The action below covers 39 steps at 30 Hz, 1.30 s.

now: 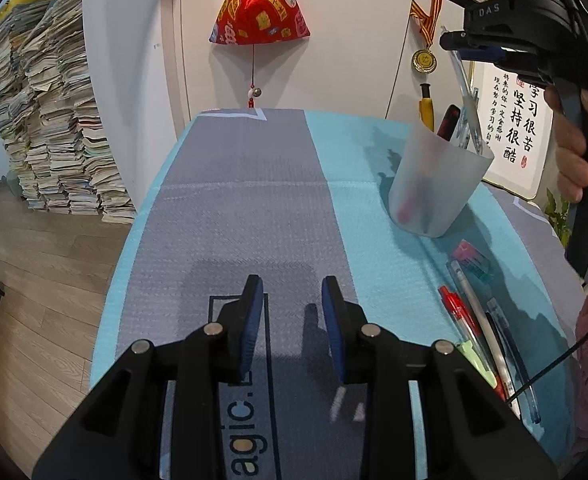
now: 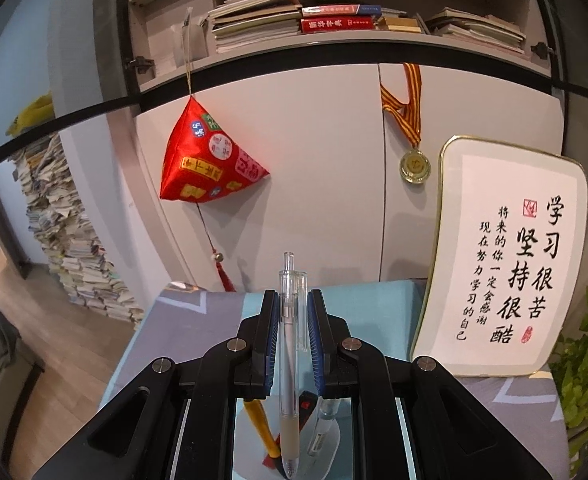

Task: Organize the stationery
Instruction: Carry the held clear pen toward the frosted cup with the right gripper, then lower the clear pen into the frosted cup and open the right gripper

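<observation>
A clear pen [image 2: 287, 344] is held tight in the right gripper [image 2: 291, 312] above the cup [image 1: 440, 184], while nothing is held in the part-open left gripper [image 1: 293, 300].

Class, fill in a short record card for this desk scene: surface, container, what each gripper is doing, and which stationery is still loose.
Surface: grey and teal mat
Container: translucent cup, upright on the mat, already holding several pens
Right gripper: shut on a clear pen, tip pointing down over the cup
Left gripper: jaws apart, nothing between them, over the mat
Loose stationery: red pen, white pen, blue pen and green highlighter, lying beside the cup
</observation>
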Each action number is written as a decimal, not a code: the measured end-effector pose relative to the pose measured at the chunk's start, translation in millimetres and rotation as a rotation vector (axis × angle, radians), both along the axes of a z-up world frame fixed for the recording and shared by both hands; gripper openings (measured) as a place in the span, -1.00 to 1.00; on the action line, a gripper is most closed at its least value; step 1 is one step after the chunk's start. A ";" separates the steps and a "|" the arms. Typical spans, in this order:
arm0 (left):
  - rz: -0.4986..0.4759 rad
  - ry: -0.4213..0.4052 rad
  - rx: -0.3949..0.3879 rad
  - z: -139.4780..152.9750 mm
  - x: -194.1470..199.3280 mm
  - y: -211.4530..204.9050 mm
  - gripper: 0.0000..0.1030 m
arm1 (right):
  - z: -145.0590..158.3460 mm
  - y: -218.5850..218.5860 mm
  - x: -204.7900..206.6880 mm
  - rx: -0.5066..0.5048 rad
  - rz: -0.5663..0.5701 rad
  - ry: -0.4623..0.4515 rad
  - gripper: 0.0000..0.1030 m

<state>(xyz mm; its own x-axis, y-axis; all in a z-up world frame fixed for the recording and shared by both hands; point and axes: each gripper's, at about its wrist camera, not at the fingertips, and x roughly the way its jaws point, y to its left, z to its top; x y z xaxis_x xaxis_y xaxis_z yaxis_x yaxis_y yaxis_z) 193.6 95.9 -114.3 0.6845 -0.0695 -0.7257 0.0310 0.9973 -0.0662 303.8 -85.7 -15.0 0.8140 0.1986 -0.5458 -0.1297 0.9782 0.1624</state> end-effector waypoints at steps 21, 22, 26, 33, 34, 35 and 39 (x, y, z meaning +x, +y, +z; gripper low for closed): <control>-0.003 -0.010 0.006 5.8 -7.2 -5.6 -0.45 | -11.5 -12.1 -50.4 -0.040 0.037 0.007 -0.70; -0.003 -0.010 0.006 6.7 -7.9 -6.2 -0.45 | -12.2 -13.7 -52.6 -0.035 0.039 0.016 -0.70; -0.009 -0.018 0.009 11.9 -12.5 -11.1 -0.45 | -15.3 -17.1 -61.4 -0.032 0.049 0.038 -0.70; -0.025 -0.036 0.026 22.2 -24.3 -21.2 -0.38 | -20.9 -24.5 -70.3 -0.007 0.061 0.086 -0.70; -0.025 -0.038 0.028 23.1 -25.4 -21.6 -0.37 | -20.9 -26.0 -73.0 -0.003 0.062 0.089 -0.70; -0.024 -0.041 0.030 24.5 -26.6 -22.4 -0.35 | -20.9 -26.9 -75.1 -0.004 0.063 0.091 -0.70; -0.031 -0.045 0.032 29.9 -31.2 -27.2 -0.34 | -16.8 -32.4 -86.5 0.005 0.072 0.093 -0.70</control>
<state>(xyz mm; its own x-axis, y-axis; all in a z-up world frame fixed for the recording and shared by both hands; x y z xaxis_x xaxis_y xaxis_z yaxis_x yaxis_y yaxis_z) 162.4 68.8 -84.5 0.7145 -0.0685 -0.6962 0.0645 0.9974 -0.0320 217.4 -118.1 -31.8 0.7435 0.2573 -0.6172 -0.1838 0.9661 0.1814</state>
